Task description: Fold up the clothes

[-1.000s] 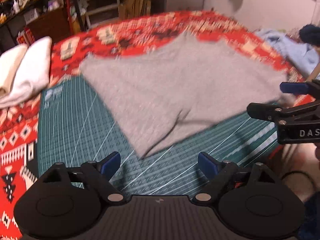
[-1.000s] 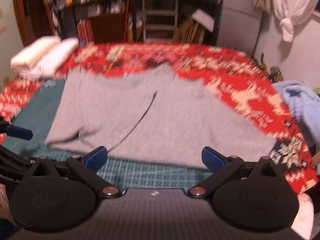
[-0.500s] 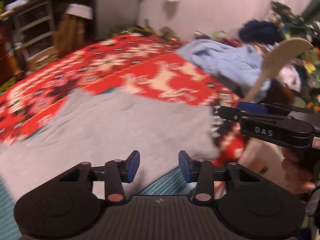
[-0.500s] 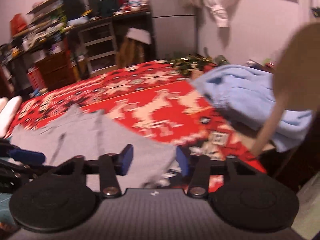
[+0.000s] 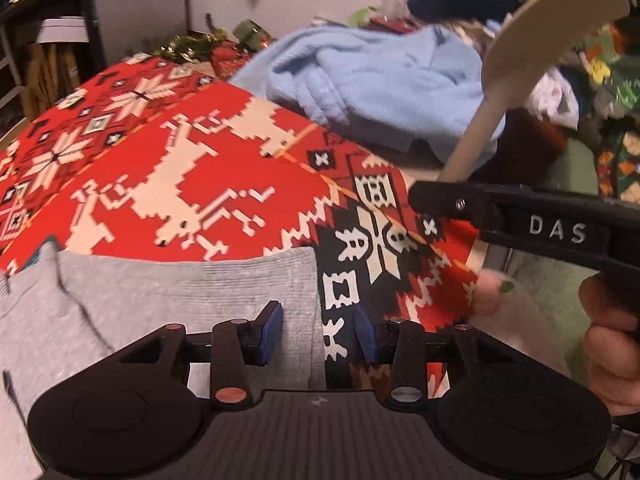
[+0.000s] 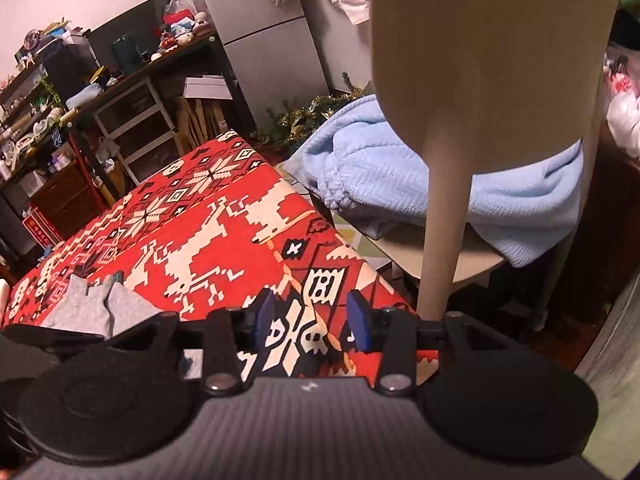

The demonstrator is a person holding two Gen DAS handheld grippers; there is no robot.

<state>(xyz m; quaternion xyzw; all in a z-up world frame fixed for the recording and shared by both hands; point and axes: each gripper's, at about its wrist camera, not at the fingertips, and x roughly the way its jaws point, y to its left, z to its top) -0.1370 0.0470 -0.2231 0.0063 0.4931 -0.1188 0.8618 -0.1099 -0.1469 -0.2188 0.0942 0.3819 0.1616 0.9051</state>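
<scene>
The left gripper (image 5: pixel 318 334), jaws spread, straddles the ribbed edge of the grey knitted garment (image 5: pixel 168 300), probably to pinch it. The right gripper (image 6: pixel 310 326), also spread, holds nothing.

Red patterned bedspread (image 5: pixel 208 168) (reindeer, snowflakes) carries a grey garment (image 5: pixel 168 296).
</scene>
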